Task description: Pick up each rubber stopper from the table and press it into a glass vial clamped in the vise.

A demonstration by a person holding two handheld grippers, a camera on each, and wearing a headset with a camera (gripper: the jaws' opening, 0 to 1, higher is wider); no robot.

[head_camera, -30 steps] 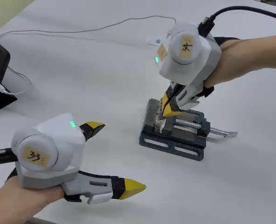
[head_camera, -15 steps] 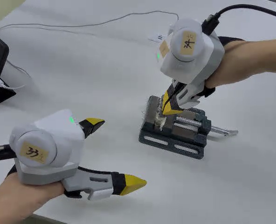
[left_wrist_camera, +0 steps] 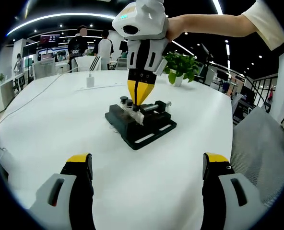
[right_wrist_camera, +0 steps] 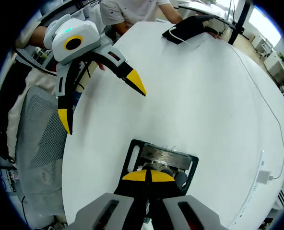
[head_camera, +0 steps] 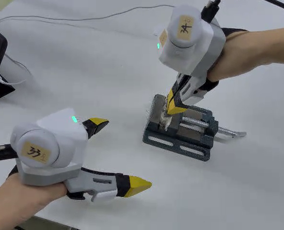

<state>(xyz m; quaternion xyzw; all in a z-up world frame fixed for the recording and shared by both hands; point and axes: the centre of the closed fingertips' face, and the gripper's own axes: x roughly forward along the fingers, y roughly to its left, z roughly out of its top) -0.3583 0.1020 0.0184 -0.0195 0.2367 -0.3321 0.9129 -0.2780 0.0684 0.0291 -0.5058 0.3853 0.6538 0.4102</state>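
Right claw: the right claw is clenched, its yellow tips meeting and pointing steeply down. Whether a stopper is pinched between them I cannot tell.
Left claw: the left claw is released and empty, jaws spread wide. It hovers over the near left of the white bench.
Vise: the black metal vise sits on the bench right of centre.
Vials: the clear glass vials stand upright in a row, clamped at the vise's left end.
Stoppers: the left gripper view has dark round rubber stoppers already seated in two vial mouths.
Key relation: a vial lies directly below the right claw's tips, its long axis upright and roughly in line with the claw. The left claw is well apart.
Step in hand: probably pressing at a vial mouth.
Next move: likely a straight downward push, since a sideways load could tip or crack the glass.
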